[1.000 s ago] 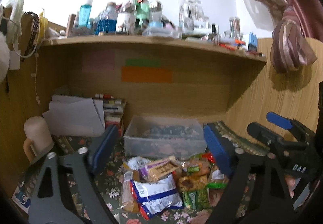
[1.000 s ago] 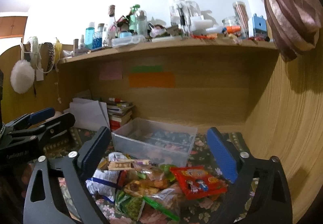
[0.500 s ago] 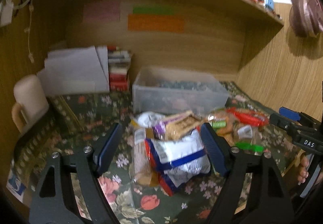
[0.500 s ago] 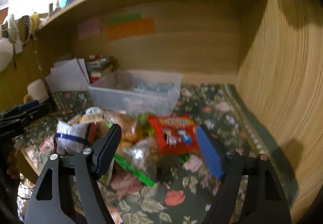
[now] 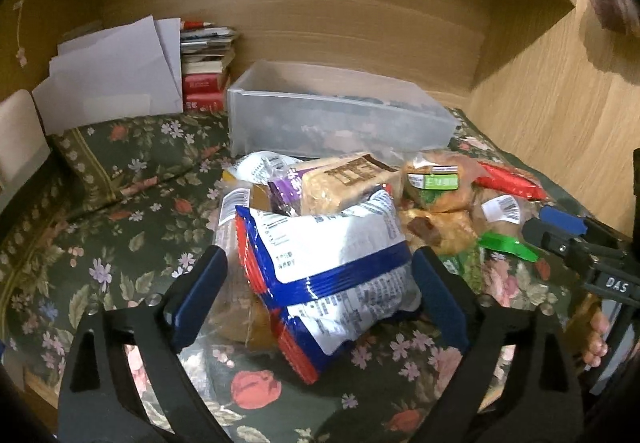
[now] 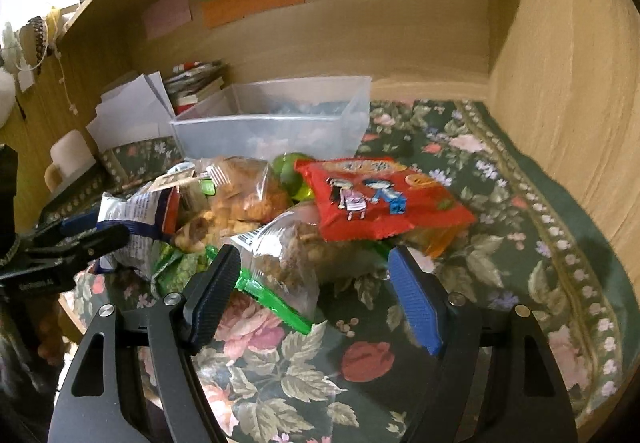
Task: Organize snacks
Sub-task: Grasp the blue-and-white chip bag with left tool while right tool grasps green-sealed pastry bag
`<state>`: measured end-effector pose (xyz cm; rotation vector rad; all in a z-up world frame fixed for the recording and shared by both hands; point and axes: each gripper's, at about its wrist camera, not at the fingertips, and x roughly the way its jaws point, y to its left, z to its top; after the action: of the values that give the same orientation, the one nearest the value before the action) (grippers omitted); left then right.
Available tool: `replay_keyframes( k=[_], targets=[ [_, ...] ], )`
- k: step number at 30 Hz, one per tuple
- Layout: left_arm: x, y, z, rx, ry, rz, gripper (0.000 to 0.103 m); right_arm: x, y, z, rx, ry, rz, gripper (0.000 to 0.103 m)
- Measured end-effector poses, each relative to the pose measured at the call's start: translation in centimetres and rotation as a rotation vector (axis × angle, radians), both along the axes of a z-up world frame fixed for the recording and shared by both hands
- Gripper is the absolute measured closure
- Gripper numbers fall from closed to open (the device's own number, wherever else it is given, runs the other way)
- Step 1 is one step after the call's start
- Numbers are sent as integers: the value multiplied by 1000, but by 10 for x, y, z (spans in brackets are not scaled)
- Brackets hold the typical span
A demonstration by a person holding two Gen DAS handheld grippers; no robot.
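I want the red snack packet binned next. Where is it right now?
In the right wrist view the red packet lies on top of the snack pile's right side, just in front of the clear plastic bin.

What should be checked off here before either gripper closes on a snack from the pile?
1. Left gripper open: ok, fingers spread either side of the white and blue bag.
2. Right gripper open: ok, fingers apart around the clear bag with green seal.
3. Nothing held yet: ok, both are unclosed.
4. Clear plastic bin reachable behind the pile: ok, top open.
5. Bin free of contents: cannot tell, dark shapes show through its wall.
6. Red cartoon packet stable on top of the pile: cannot tell.
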<state>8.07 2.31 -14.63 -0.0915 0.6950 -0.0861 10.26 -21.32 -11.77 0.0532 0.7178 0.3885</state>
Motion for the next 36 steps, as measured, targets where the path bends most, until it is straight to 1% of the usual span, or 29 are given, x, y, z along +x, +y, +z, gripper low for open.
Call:
replay_keyframes(
  k=[1, 3, 9, 12, 15, 17, 19, 20, 25, 27, 28, 29, 34, 35, 36],
  targets=[
    [1, -1, -1, 4, -2, 0, 7, 2, 1, -1, 5, 9, 2, 28],
    [1, -4, -1, 11, -7, 0, 5, 6, 3, -4, 21, 28, 1, 21],
    [8, -12, -4, 47, -25, 0, 4, 21, 11, -11, 77, 74, -14, 15],
    [10, -14, -9, 87, -43, 8, 4, 24, 15, -11, 77, 68, -34, 9],
    [9, -15, -11, 103, -60, 11, 3, 25, 18, -12, 54, 59, -37, 9],
    [8, -13, -12, 101, -65, 10, 5, 24, 16, -13, 51, 61, -33, 9],
    [6, -8, -12, 95, -65, 15, 7, 23, 11, -14, 53, 65, -37, 9],
    [5, -6, -11, 95, -66, 19, 10, 22, 9, -15, 53, 67, -39, 11],
    [0, 2, -10, 81, -67, 30, 16, 17, -6, -19, 57, 95, -44, 26],
    [-3, 3, -8, 73, -75, 26, 24, 14, -10, -21, 37, 101, -54, 36],
    [-5, 3, -6, 72, -81, 18, 32, 12, -12, -21, 30, 100, -55, 37],
    [-6, 2, -4, 68, -80, 10, 36, 11, -14, -20, 28, 99, -58, 37],
    [-4, 4, -2, 47, -70, 10, 37, 14, -21, -14, 43, 93, -72, 36],
    [-5, 4, -2, 41, -70, 10, 38, 16, -21, -14, 48, 97, -73, 34],
    [-4, 5, 0, 31, -69, 10, 38, 18, -21, -14, 49, 99, -75, 30]
  ],
)
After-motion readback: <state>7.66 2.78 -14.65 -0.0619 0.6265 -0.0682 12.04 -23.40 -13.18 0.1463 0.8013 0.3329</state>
